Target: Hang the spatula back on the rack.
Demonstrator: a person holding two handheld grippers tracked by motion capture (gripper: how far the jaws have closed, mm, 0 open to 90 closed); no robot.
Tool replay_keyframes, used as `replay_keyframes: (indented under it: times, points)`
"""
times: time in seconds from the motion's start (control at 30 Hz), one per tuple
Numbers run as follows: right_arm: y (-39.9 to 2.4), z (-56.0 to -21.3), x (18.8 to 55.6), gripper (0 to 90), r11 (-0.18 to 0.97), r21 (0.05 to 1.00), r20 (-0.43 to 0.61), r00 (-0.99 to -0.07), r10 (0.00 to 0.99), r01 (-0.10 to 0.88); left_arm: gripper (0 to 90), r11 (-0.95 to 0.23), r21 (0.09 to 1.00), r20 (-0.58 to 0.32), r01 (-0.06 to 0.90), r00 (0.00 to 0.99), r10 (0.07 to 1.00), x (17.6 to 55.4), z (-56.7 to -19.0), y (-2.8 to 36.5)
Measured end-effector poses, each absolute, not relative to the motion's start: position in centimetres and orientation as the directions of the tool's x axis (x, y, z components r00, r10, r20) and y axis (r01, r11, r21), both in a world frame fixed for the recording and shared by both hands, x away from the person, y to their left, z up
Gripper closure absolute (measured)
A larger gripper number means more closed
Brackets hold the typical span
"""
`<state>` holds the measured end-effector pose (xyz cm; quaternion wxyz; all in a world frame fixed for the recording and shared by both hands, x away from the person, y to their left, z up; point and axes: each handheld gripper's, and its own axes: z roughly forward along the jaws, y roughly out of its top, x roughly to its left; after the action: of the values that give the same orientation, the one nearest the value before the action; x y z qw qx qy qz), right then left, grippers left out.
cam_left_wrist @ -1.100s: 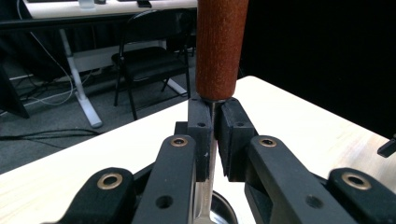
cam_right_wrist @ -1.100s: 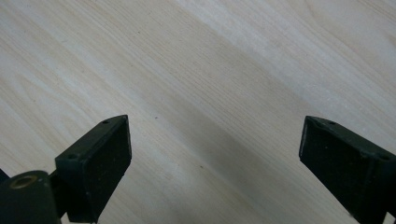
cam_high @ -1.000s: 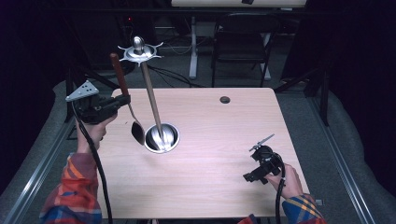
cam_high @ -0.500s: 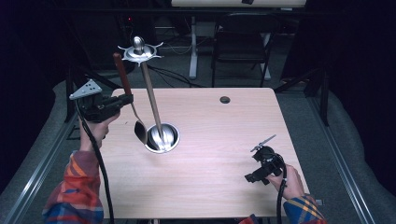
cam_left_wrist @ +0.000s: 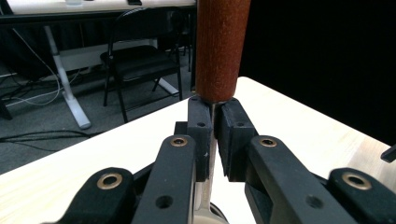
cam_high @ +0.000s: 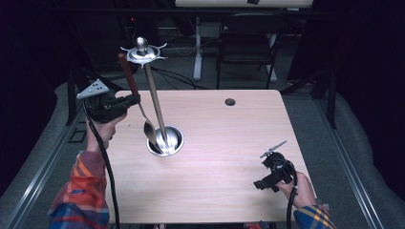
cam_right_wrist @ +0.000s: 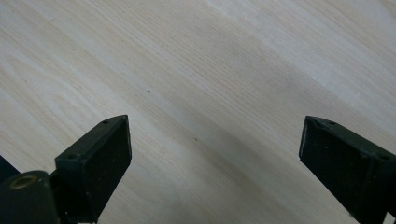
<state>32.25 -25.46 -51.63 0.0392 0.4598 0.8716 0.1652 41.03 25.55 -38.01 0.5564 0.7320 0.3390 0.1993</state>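
A spoon with a reddish-brown wooden handle (cam_high: pixel 128 74) and a metal bowl (cam_high: pixel 149 130) hangs upright over the left part of the table. My left gripper (cam_high: pixel 136 100) is shut on its thin metal shank just under the handle (cam_left_wrist: pixel 222 46); the left gripper view has both pads (cam_left_wrist: pixel 200 135) pressed on the shank. The bowl sits close beside a metal utensil stand: a round base (cam_high: pixel 165 141), a slanting pole (cam_high: pixel 155 100) and a hooked crown (cam_high: pixel 142 51). My right gripper (cam_high: pixel 267 172) hovers low at the table's front right, jaws wide open (cam_right_wrist: pixel 215 140) over bare wood.
The light wooden table (cam_high: pixel 229 143) has a small black grommet (cam_high: pixel 229 101) near its far edge. A black folding chair (cam_high: pixel 248 43) and desk legs stand beyond the table. Dark floor and rails run along both sides.
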Motion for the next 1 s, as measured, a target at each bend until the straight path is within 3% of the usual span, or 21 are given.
replay_keyframes:
  times: [0.47, 1.0]
  points:
    - [-25.31, -51.55, 32.11, 8.8, 0.524, 0.33, 0.094, -0.579, 0.81, 0.785, 84.0, -0.184, 0.954, -0.006, 0.237, 0.628, 0.778, 40.68, -38.42, 25.37]
    - [-24.98, -51.54, 32.46, 8.8, 0.545, 0.314, 0.087, -0.595, 0.799, 0.777, 80.7, -0.18, 0.955, -0.004, 0.236, 0.617, 0.787, 40.27, -38.49, 25.6]
